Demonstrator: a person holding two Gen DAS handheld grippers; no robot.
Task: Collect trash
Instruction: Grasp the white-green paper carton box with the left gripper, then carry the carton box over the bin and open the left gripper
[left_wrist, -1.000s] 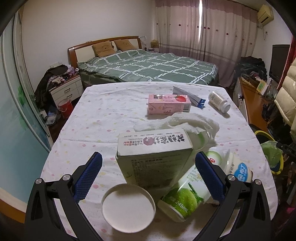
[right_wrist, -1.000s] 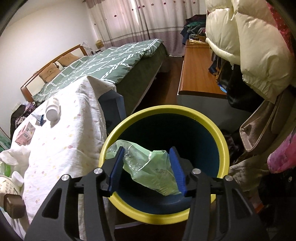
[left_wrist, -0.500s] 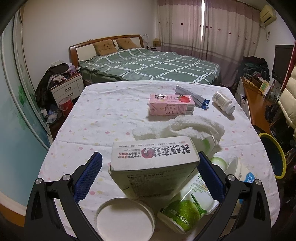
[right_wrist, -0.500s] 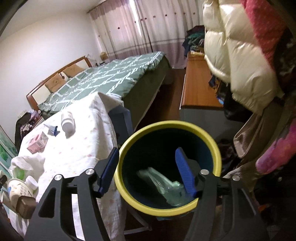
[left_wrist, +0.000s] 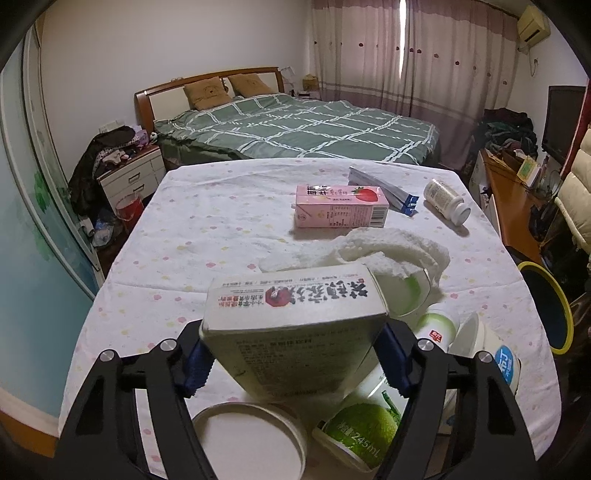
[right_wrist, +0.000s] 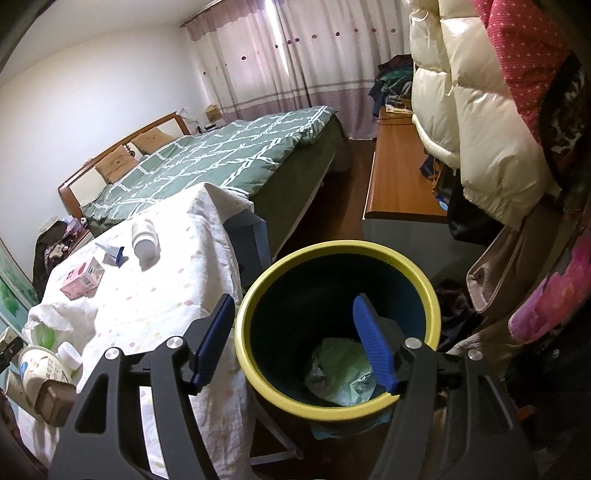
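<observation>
Left gripper (left_wrist: 293, 354): jaws closing on a grey-green carton (left_wrist: 295, 325), which sits between the blue pads (left_wrist: 199, 363). Both pads appear to touch the carton's sides. The carton stands tilted over the near part of the table (left_wrist: 207, 229), printed top face towards the camera.

Below the carton lie a round white lid (left_wrist: 251, 441) and a green-labelled cup (left_wrist: 364, 424) on its side. To the right of the carton are a small white bottle (left_wrist: 437, 326) and a white tub (left_wrist: 495, 360) with a blue label. Behind it a crumpled white tissue (left_wrist: 384, 251) drapes over a clear cup (left_wrist: 404, 290).

Further back on the table: a pink carton (left_wrist: 341, 206) lying flat, a foil tube (left_wrist: 384, 188) just behind it, and a white pill bottle (left_wrist: 445, 201) on its side near the right edge.

Right gripper (right_wrist: 295, 341): jaws moderately wide, nothing between them. It hangs above the yellow-rimmed bin (right_wrist: 332, 247), which stands on the floor just beside the table's cloth edge (right_wrist: 218, 266). One pad overlaps the bin's rim in the view, the other its interior; contact cannot be judged.

Inside the bin, at the bottom, lies a crumpled green bag (right_wrist: 341, 369).

In the right view the pink carton (right_wrist: 81, 277), foil tube (right_wrist: 110, 253) and pill bottle (right_wrist: 146, 238) lie on the table; the tissue (right_wrist: 61, 317) and tub (right_wrist: 40, 367) sit at the left edge.
</observation>
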